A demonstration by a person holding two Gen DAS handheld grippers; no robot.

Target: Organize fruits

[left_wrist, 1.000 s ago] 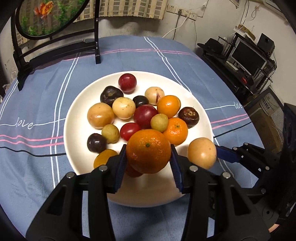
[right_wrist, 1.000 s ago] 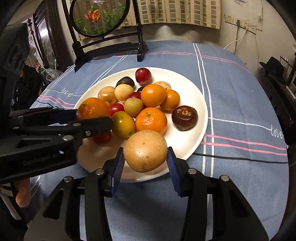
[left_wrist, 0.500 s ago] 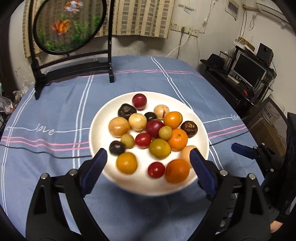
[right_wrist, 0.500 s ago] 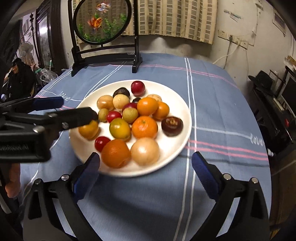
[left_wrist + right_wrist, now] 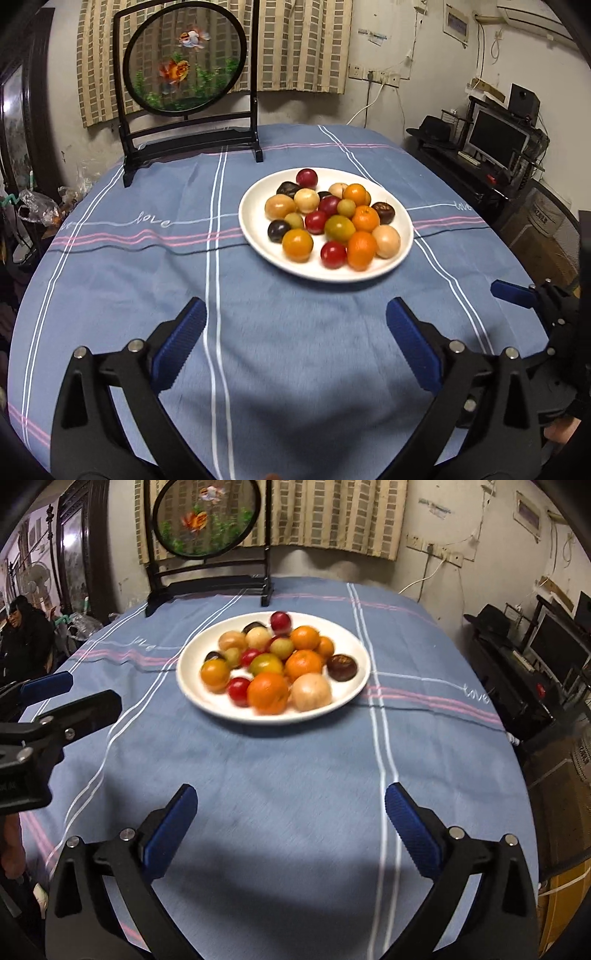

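A white plate on the blue tablecloth holds several fruits: oranges, red and dark plums, pale round fruits. An orange and a pale tan fruit lie at its near edge. My left gripper is open and empty, well back from the plate above bare cloth. My right gripper is also open and empty, back from the plate, where the orange and the tan fruit lie side by side.
A black-framed round goldfish screen stands at the table's far edge. The right gripper shows at the right edge of the left wrist view; the left gripper shows at the left in the right wrist view. A desk with a monitor stands to the right.
Both grippers opened, leaving the orange and the tan fruit on the plate's near edge, then drew back and up away from the plate.
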